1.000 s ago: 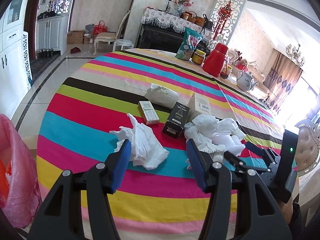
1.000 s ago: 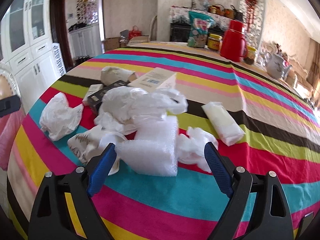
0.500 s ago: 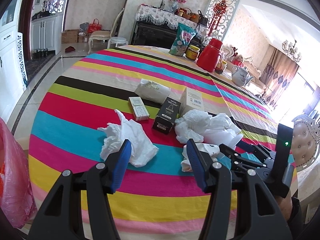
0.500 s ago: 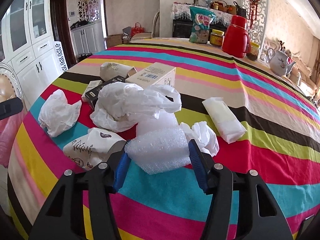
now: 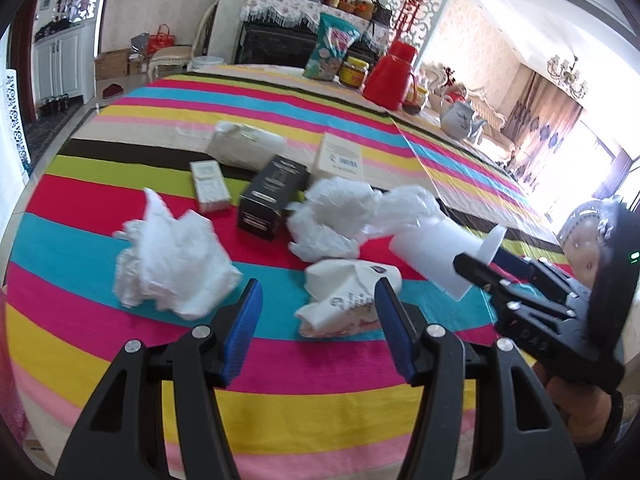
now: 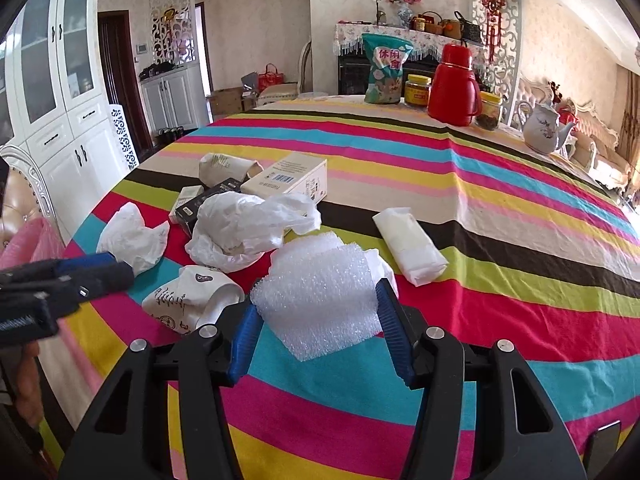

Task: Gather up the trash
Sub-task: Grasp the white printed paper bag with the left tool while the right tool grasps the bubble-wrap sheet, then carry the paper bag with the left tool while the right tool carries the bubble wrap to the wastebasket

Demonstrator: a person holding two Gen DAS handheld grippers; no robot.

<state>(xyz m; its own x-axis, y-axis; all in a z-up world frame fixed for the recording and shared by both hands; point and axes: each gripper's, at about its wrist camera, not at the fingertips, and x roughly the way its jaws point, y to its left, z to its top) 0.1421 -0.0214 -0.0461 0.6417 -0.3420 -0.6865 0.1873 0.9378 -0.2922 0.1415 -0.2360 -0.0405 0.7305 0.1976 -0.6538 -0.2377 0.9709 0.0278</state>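
- Two grippers over a round table [image 6: 520, 184] in a striped cloth; trash scattered across its near-left part.
- Right gripper [image 6: 318, 314]: blue pads pressed on either side of a white foam sheet [image 6: 320, 292]; the jaws closed onto it within the last second; sheet looks raised off the cloth, its lower corner hanging free between the fingers.
- Left gripper [image 5: 318, 314]: jaws apart, having just widened slightly; nothing clamped; a crumpled printed paper cup [image 5: 344, 300] lies on the cloth between the blue pads, no contact visible.
- Near-left of that cup, a wad of white tissue [image 5: 168, 268]; just beyond the cup, a crumpled white plastic bag [image 5: 340, 212].
- Behind the bag: black box [image 5: 274, 196], small white box [image 5: 210, 188] to its left, tan carton [image 5: 340, 156] to its right; farther back, a second paper cup [image 5: 244, 144] on its side.
- White wrapped packet [image 6: 408, 244] alone, right of the foam, on the dark stripe.
- Far edge of table: green snack bag [image 6: 386, 68], yellow-lidded jar [image 6: 416, 90], red thermos [image 6: 454, 88], white teapot [image 6: 542, 128].
- Pink bag [image 6: 32, 240] at the left edge of the right wrist view, beside the table; contents cannot be made out.
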